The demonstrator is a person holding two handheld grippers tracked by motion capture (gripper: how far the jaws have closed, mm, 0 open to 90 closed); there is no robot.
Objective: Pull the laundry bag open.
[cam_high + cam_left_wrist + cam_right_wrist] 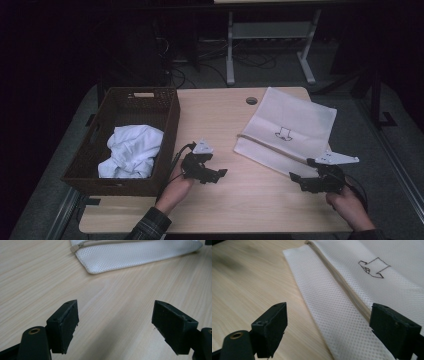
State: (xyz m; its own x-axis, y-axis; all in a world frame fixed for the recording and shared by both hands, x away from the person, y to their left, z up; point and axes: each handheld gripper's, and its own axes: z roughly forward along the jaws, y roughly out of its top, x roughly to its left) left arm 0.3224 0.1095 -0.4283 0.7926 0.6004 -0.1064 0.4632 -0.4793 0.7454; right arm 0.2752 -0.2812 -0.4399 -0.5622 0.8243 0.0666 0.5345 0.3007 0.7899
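A white mesh laundry bag (287,127) with a zipper and a small black drawing lies flat on the right half of the wooden table. My right gripper (296,178) hovers open at the bag's near edge, and in the right gripper view the mesh bag (352,290) and its zipper (342,282) run between the spread jaws, untouched. My left gripper (220,173) is open above bare wood at the table's middle, pointing right toward the bag's corner (120,255). A white crumpled garment (131,150) lies in the dark wicker basket (170,120) at the left.
The basket's wall stands close to the left of my left hand. A round cable hole (251,100) sits near the table's far edge. Beyond the table are a white desk frame (270,35) and cables on the floor.
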